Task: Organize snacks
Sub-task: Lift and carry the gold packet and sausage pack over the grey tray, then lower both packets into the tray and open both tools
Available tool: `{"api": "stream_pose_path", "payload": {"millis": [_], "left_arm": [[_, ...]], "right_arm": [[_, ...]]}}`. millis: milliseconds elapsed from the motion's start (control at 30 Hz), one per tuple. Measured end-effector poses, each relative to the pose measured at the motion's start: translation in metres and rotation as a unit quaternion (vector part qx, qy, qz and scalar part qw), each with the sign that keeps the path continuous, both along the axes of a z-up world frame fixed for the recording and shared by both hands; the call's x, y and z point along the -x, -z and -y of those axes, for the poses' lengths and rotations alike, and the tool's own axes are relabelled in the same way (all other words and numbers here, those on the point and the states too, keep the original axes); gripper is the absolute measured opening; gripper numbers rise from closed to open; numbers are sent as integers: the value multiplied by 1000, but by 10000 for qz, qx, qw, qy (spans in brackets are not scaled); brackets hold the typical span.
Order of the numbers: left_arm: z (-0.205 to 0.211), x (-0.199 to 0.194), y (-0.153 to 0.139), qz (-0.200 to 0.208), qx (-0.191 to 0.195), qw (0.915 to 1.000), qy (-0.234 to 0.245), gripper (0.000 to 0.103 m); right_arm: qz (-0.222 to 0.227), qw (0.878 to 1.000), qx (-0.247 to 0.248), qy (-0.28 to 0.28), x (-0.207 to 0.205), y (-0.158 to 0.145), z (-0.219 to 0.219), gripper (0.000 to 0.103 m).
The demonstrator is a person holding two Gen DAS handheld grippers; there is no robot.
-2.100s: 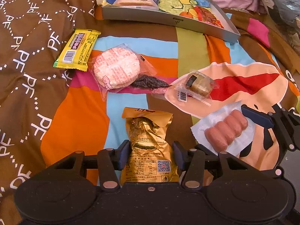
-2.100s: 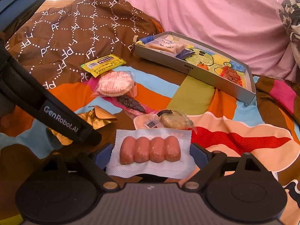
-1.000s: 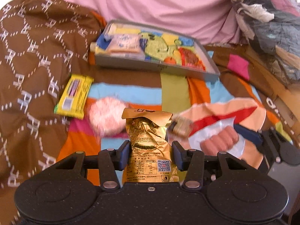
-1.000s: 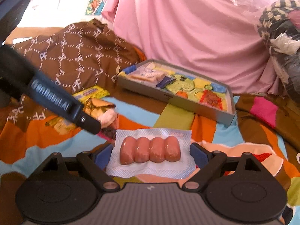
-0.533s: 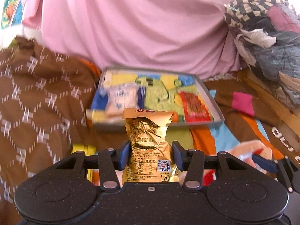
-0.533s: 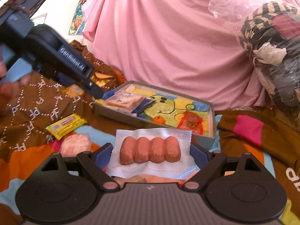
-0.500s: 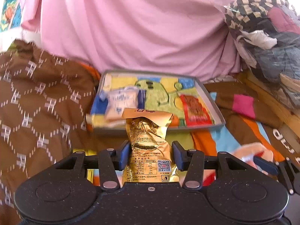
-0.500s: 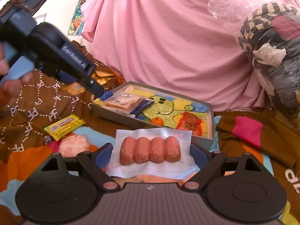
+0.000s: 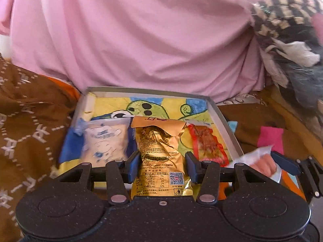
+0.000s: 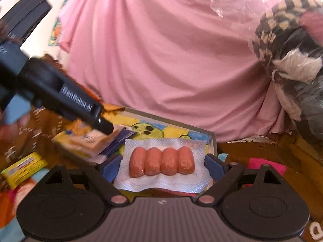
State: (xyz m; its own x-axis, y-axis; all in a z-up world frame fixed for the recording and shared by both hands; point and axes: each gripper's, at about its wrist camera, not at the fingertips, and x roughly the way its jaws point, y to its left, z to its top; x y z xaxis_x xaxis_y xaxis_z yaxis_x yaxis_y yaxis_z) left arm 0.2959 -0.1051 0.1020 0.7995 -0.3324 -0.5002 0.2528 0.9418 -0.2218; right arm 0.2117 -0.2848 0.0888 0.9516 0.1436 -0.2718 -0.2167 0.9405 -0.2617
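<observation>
My left gripper (image 9: 162, 166) is shut on a gold foil snack bag (image 9: 159, 153), held over the near edge of the grey tray (image 9: 226, 125) with the cartoon lining. In the tray lie a white-and-blue packet (image 9: 104, 143) on the left and a red packet (image 9: 206, 143) on the right. My right gripper (image 10: 164, 166) is shut on a clear pack of pink sausages (image 10: 161, 161), held just in front of the tray (image 10: 212, 139). The left gripper's black body (image 10: 60, 92) crosses the right wrist view at upper left.
A pink sheet (image 9: 141, 40) rises right behind the tray. A pile of checkered and dark clothes (image 9: 292, 40) sits at the right. A yellow snack bar (image 10: 22, 168) lies on the brown and colourful blanket (image 9: 30, 131) at the left.
Both grippers have lifted off the blanket and moved forward to the tray, carrying the gold bag and the sausage pack. The tray now fills the view just ahead.
</observation>
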Motion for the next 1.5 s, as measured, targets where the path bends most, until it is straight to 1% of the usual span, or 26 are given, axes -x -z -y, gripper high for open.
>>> {"api": "stream_pose_path", "payload": {"millis": [100,200,267,433,700,800,933,1067,1167,1300,1400,1467,1500], "left_arm": [[5,-29,11,74,9,10000,59,50],[11,-48,22,306,-85,9993,200,50],[13,-57,30,362,-63,9990,266,50],[17,-73,51,323,-66,9990,306,50],[20,-85,71,165,-42,9993,327,50],[20,-87,71,167,-10,9993,344,51],[21,-90,70,61,-19,9994,336,51],[21,-91,68,-54,-41,9994,342,56],[21,-90,65,-125,50,9995,296,58],[20,-87,58,-172,211,9993,269,60],[21,-80,50,-80,299,9992,270,66],[21,-74,43,4,336,9991,267,72],[21,-71,39,45,357,9990,264,73]], "right_arm": [[-42,9998,-101,168,-29,7,7,91],[-139,9992,-214,313,-51,19,14,91],[-195,9989,-210,363,-63,25,15,91],[-346,9983,-153,448,-85,37,16,91],[-511,9974,-157,482,-96,46,17,91],[-585,9970,-108,500,-98,46,16,91],[-706,9961,-64,534,-101,46,13,92],[-837,9948,-12,579,-102,47,11,94],[-726,9953,48,640,-97,44,10,100],[-654,9959,107,617,-90,35,11,102],[-542,9962,192,657,-81,27,14,103],[-480,9964,146,684,-74,21,17,103],[-445,9965,125,699,-70,17,18,103]]}}
